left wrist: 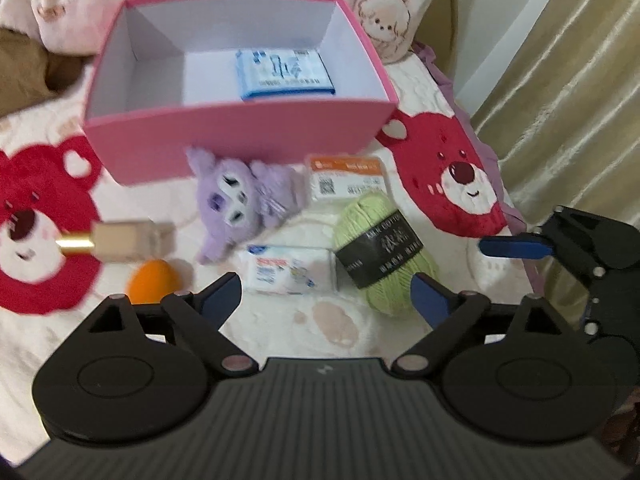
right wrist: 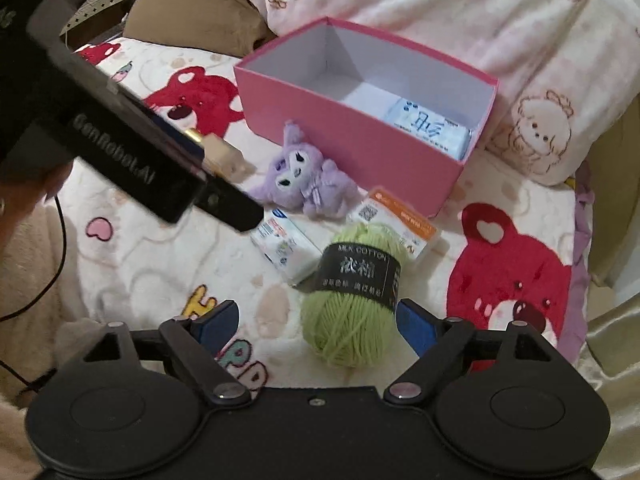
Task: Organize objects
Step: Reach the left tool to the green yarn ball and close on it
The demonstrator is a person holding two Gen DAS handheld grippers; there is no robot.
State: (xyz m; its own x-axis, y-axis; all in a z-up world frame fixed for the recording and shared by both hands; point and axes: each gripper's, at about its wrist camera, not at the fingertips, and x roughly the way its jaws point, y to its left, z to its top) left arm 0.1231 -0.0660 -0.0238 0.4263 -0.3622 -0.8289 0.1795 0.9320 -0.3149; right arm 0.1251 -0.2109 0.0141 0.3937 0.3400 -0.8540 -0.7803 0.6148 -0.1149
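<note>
A pink box (left wrist: 240, 140) (right wrist: 352, 140) stands open on the bed with a blue-white tissue pack (left wrist: 285, 76) (right wrist: 428, 128) inside. In front of it lie a purple plush (left wrist: 240, 204) (right wrist: 304, 176), an orange-labelled packet (left wrist: 346, 178) (right wrist: 404, 224), a white tissue pack (left wrist: 290, 270) (right wrist: 286, 250), a green yarn ball (left wrist: 384, 252) (right wrist: 352, 300), a beige perfume bottle (left wrist: 128, 240) (right wrist: 224, 156) and an orange egg shape (left wrist: 154, 280). My left gripper (left wrist: 326, 300) is open and empty above the white pack. My right gripper (right wrist: 316, 326) is open, with the yarn between its fingers.
The bed cover (left wrist: 452, 184) (right wrist: 516, 272) has red bear prints. Pillows (right wrist: 440, 20) lie behind the box. A curtain (left wrist: 560, 80) hangs at the right. The left gripper's body (right wrist: 120, 140) crosses the right wrist view; the right gripper's fingers (left wrist: 516, 246) show at the left view's right edge.
</note>
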